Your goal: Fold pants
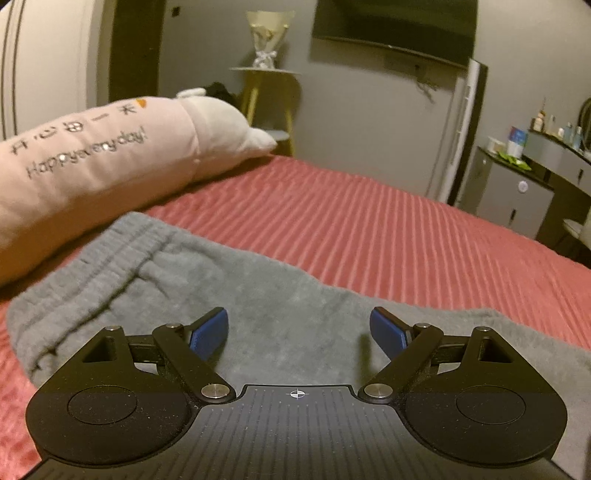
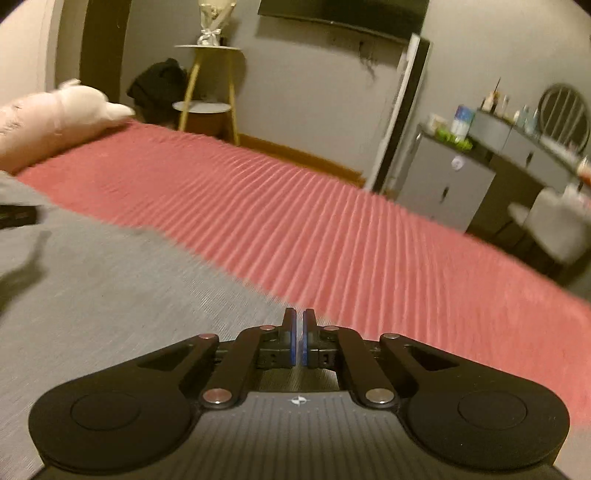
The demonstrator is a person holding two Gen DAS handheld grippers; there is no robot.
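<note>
Grey fleece pants (image 1: 229, 291) lie flat on a red ribbed bedspread (image 1: 369, 229), with the elastic waistband (image 1: 122, 254) toward the upper left. My left gripper (image 1: 299, 332) is open with its blue pads wide apart, low over the pants and holding nothing. In the right wrist view the pants (image 2: 110, 280) fill the left side over the bedspread (image 2: 332, 229). My right gripper (image 2: 300, 332) is shut, pads nearly touching with nothing visible between them, at the pants' right edge. A dark part of the other gripper (image 2: 16, 216) shows at the left.
A long pink plush pillow (image 1: 92, 158) with printed text lies beside the waistband at the bed's left. Beyond the bed stand a round side table (image 1: 266, 92), a wall TV (image 1: 395, 29), a grey cabinet (image 1: 517, 188) and a dresser with bottles (image 2: 517, 147).
</note>
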